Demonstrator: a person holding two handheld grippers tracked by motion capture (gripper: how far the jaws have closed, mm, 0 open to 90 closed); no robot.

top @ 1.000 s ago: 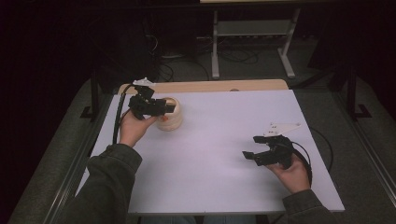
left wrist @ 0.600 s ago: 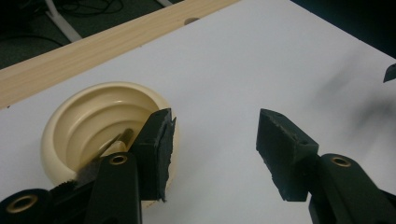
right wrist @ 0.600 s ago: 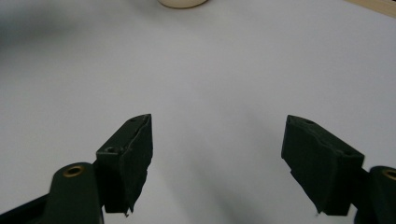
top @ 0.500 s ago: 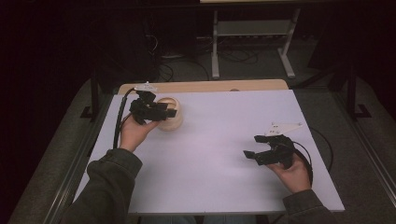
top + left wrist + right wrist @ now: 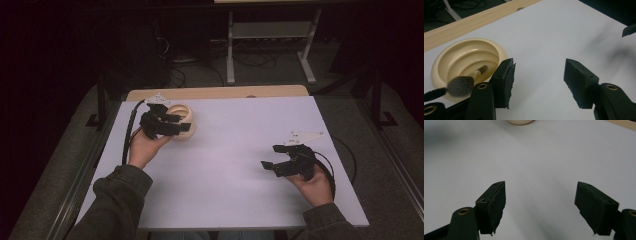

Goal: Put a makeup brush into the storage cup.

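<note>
High view: a white table top (image 5: pixel 235 165) takes up the middle of the frame, with a light wooden strip (image 5: pixel 220 93) along its far edge and dark floor with cables and a metal stand beyond. At the upper left of the white surface sits a cream bowl (image 5: pixel 184 120), and the left gripper (image 5: pixel 180 123) is right at it, its black body lying over the bowl's near-left side, held by the left hand (image 5: pixel 145 148) that comes up from a dark green sleeve at the lower left. At the lower right of the frame the right gripper (image 5: pixel 270 166) hovers low over bare table, held by the right hand (image 5: pixel 314 186), well apart from the bowl.

Left gripper view: the bowl (image 5: pixel 466 56) lies at the left, ribbed inside in stepped rings, and a makeup brush (image 5: pixel 461 85) rests in it, its grey bristle head at the near rim and its handle tip pointing toward the bowl's centre. The left gripper (image 5: pixel 537 77) has its jaws spread fairly wide with only white table between them; they have just been opening, and nothing is gripped. The left-hand jaw stands just beside the bowl's rim; whether it touches the rim I cannot tell.

Right gripper view: the right gripper (image 5: pixel 540 202) holds its jaws wide apart over plain white table, empty. The bowl's (image 5: pixel 520 121) lower edge peeks in at the top of the frame.
</note>
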